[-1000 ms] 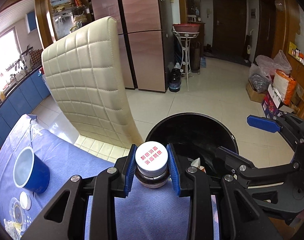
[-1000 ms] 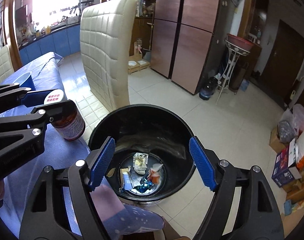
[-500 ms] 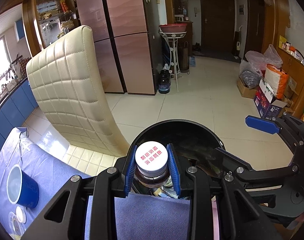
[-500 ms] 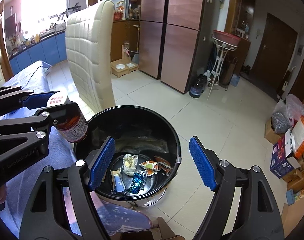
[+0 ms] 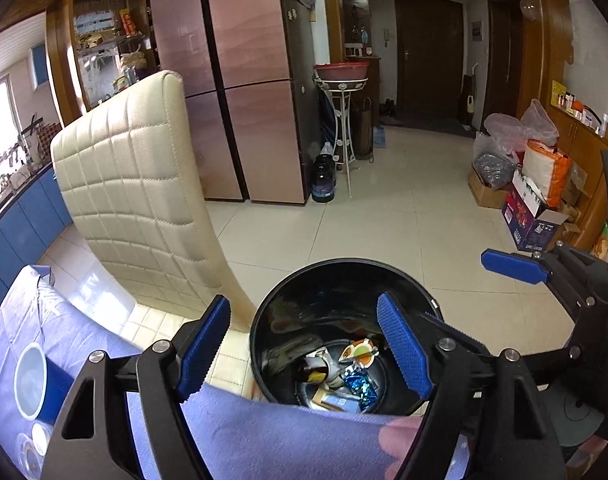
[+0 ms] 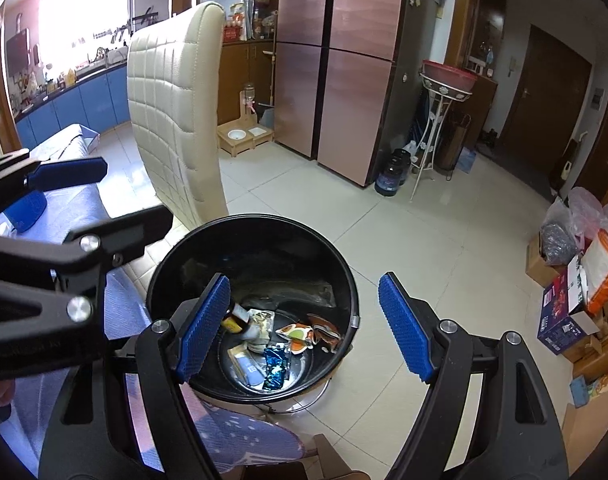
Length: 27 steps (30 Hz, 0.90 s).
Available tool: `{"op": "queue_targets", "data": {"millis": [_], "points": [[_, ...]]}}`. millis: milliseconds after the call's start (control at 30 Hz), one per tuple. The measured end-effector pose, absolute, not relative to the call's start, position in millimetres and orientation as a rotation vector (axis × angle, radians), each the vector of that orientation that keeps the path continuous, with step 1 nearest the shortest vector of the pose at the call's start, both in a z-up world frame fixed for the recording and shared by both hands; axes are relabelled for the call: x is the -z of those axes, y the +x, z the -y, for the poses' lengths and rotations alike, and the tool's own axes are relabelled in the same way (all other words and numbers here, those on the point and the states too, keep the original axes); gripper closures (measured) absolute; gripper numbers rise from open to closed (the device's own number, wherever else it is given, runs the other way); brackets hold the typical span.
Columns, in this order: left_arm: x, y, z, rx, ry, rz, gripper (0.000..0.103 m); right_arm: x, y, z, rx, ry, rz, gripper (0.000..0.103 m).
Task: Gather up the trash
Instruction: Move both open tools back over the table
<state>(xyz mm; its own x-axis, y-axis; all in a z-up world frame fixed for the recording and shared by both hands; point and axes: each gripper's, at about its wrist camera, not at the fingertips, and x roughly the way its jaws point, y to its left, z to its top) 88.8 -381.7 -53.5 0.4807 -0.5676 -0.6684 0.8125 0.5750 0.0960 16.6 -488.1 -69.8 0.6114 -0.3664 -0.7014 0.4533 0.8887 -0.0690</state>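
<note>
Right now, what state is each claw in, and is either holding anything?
Left claw: open, holding nothing, above the black bin.
Right claw: open, holding nothing, also above the bin.

The brown bottle [image 6: 240, 320] in the black trash bin [image 6: 344, 280] looks smeared, and the right claw's [image 6: 304, 328] blue pad covers part of it. From the left wrist view, the purple cloth on the tabletop [image 5: 264, 432] hides the near side of the bin. The blue cup [image 5: 36, 384] is cut off by a black claw arm. The writing on the wrappers [image 6: 276, 368] is too small to read. The small clear things [image 5: 32, 444] in the corner are too dim to tell.
</note>
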Motion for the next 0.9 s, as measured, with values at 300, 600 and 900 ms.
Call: {"op": "queue_targets", "data": {"millis": [300, 600, 900], "points": [[44, 106, 330, 0.755, 0.367, -0.66, 0.029, 57, 43, 454, 0.385, 0.053, -0.774, 0.026], [31, 129, 256, 0.58, 0.29, -0.657, 0.029, 43, 79, 403, 0.236, 0.02, -0.76, 0.026], [24, 140, 187, 0.418, 0.213, -0.66, 0.029, 33, 108, 338, 0.072, -0.057, -0.747, 0.026]]}}
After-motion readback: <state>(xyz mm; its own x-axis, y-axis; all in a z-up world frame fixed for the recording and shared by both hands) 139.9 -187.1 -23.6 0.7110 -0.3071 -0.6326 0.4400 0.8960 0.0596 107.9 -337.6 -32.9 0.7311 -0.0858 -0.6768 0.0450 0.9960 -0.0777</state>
